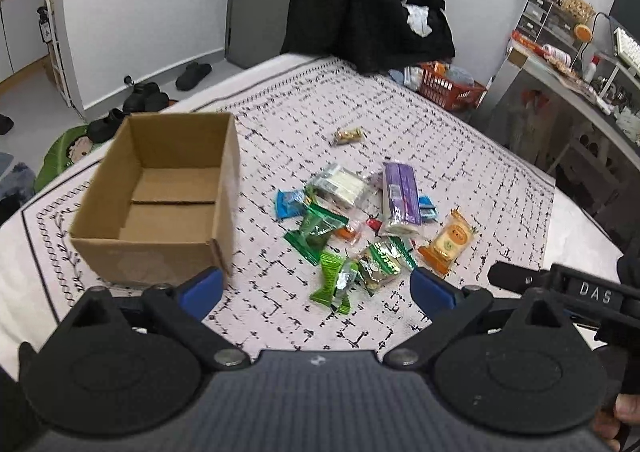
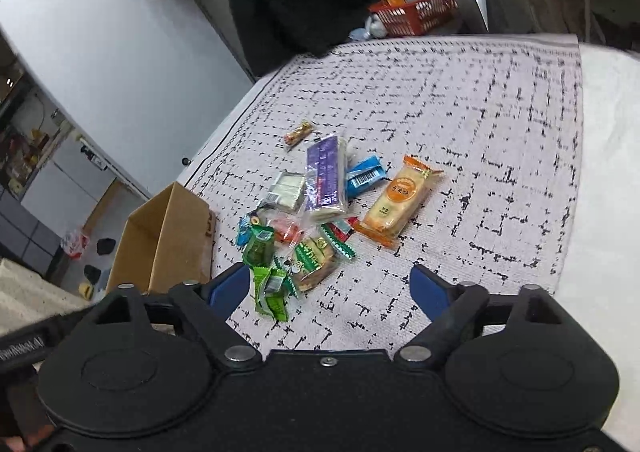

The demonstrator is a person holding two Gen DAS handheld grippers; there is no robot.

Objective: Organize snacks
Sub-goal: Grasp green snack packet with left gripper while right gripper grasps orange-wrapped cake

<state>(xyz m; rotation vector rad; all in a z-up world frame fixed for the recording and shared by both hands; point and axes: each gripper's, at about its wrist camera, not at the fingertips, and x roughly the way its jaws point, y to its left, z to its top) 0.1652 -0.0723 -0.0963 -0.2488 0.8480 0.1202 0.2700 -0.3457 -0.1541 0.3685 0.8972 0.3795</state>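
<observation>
Lying with its long axis running away from both empty, spread-apart claws, the purple snack bar tops the pile.

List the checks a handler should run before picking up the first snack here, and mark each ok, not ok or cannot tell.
1. Cardboard box open and empty: ok.
2. Left gripper open, holding nothing: ok.
3. Right gripper open, holding nothing: ok.
4. Snacks separated for a clean grasp: not ok; the purple packet lies on others in the pile.
5. A snack lying apart to start with: ok; the orange packet sits at the pile's edge.
6. Box steady on the patterned cloth: cannot tell.
</observation>
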